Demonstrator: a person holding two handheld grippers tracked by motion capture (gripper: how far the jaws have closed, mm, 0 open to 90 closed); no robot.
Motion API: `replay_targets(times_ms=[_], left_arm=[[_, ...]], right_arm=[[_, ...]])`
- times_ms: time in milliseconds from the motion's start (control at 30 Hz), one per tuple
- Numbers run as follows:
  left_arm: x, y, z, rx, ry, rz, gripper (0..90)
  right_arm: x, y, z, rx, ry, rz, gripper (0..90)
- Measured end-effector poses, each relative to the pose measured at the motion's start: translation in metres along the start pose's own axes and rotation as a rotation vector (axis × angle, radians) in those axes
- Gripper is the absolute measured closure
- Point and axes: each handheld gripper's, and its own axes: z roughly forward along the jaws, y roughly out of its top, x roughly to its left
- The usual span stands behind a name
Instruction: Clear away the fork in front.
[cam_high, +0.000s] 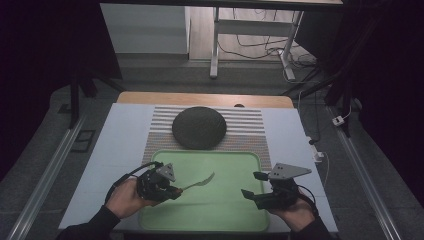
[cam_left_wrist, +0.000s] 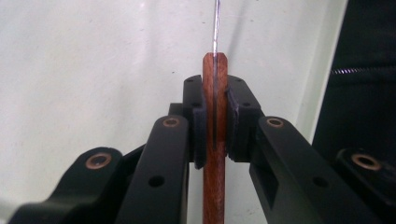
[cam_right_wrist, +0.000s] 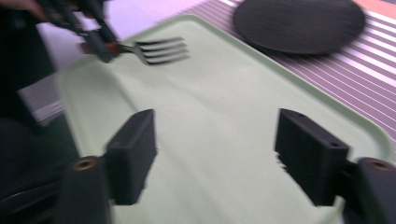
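A fork (cam_high: 199, 182) with a wooden handle (cam_left_wrist: 215, 140) and metal tines (cam_right_wrist: 161, 50) is held over the light green tray (cam_high: 235, 165). My left gripper (cam_high: 172, 191) is shut on that handle at the tray's left side, its pads (cam_left_wrist: 200, 126) pressed on both faces of the wood. The tines point right and slightly away from me. My right gripper (cam_high: 252, 185) hovers over the tray's right part, open, its pads (cam_right_wrist: 133, 154) wide apart with nothing between them.
A dark round plate (cam_high: 199, 127) lies beyond the tray on a striped placemat (cam_high: 250, 125). The white table top (cam_high: 125, 135) extends left and right of the tray. A wooden edge (cam_high: 205, 99) borders the far side.
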Motion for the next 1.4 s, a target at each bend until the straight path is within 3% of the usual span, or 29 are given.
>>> replay_targets(times_ms=[133, 200, 333, 500, 833, 1100, 1200, 1400], left_arm=[[0.000, -0.002, -0.001, -0.013, 0.019, -0.093, 79.6], [0.000, -0.003, -0.001, -0.025, 0.027, -0.148, 79.6], [0.001, -0.007, -0.002, -0.025, 0.046, -0.220, 79.6], [0.005, -0.012, 0.002, -0.014, 0.063, -0.310, 79.6], [0.020, -0.020, 0.015, 0.021, 0.083, -0.495, 79.5], [0.021, -0.023, 0.022, 0.067, 0.112, -0.556, 79.4], [0.020, -0.025, 0.026, 0.091, 0.118, -0.566, 79.1], [0.020, -0.026, 0.026, 0.085, 0.108, -0.570, 76.2]], right_arm=[[-0.002, -0.005, -0.006, 0.006, -0.036, 0.018, 22.9], [-0.003, -0.010, -0.010, 0.013, -0.081, 0.039, 16.1], [-0.006, -0.016, -0.015, -0.002, -0.112, 0.093, 6.7], [-0.008, -0.025, -0.022, 0.011, -0.161, 0.121, 2.0], [-0.009, -0.036, -0.030, 0.023, -0.180, 0.160, 0.0], [-0.008, -0.039, -0.035, 0.025, -0.181, 0.168, 0.0], [-0.007, -0.039, -0.035, 0.031, -0.180, 0.171, 0.0], [-0.008, -0.039, -0.035, 0.036, -0.172, 0.176, 0.0]])
